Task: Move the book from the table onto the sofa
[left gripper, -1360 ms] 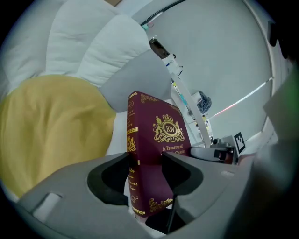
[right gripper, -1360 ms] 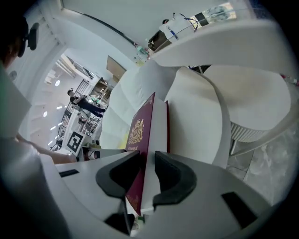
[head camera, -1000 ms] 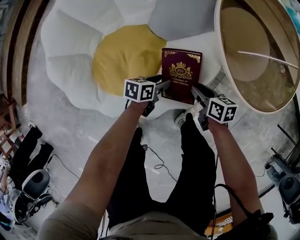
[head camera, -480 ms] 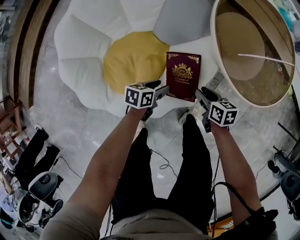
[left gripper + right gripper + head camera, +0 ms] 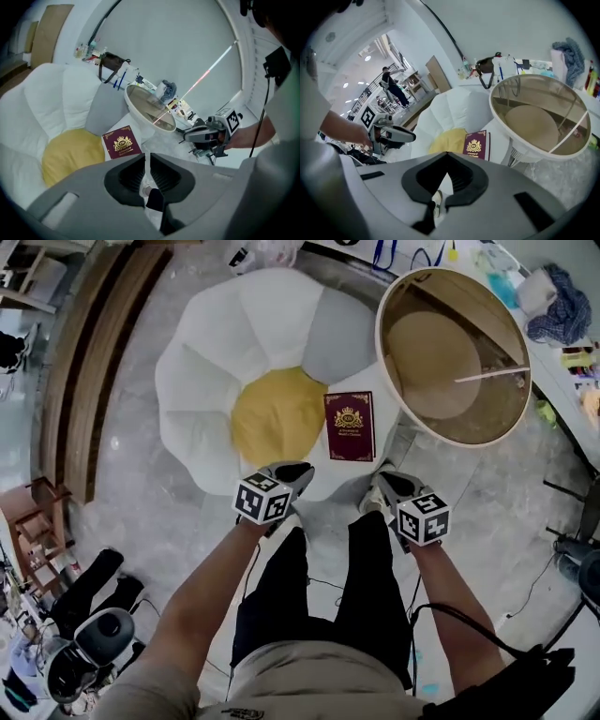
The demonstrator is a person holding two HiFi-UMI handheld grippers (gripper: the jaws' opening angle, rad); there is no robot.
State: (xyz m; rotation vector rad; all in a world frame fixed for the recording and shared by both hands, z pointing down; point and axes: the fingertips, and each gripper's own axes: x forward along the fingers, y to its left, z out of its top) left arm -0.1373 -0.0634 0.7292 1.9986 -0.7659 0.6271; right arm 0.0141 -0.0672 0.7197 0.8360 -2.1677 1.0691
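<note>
The dark red book (image 5: 349, 425) with a gold crest lies flat on a white petal of the flower-shaped sofa (image 5: 202, 381), beside its yellow centre (image 5: 277, 413). Both grippers hang in the air above the floor, short of the book and apart from it. My left gripper (image 5: 302, 468) has just been closing; its jaws stand a thin slit apart with nothing between them (image 5: 145, 157). My right gripper (image 5: 384, 480) has also just been closing, and its tips meet on nothing (image 5: 447, 153). The book (image 5: 121, 143) (image 5: 476, 145) shows beyond each pair of jaws.
The round glass-topped table (image 5: 380, 334) stands right of the sofa, its rim close to the book. A cluttered shelf (image 5: 553, 296) runs along the far right. A wooden stool (image 5: 37, 521) and black equipment (image 5: 84, 615) sit at the left. Cables (image 5: 319, 582) lie on the marble floor.
Both grippers have risen and drawn back from the book's near edge, and their jaws have closed. The book stays on the sofa petal. The head view now takes in more of the room.
</note>
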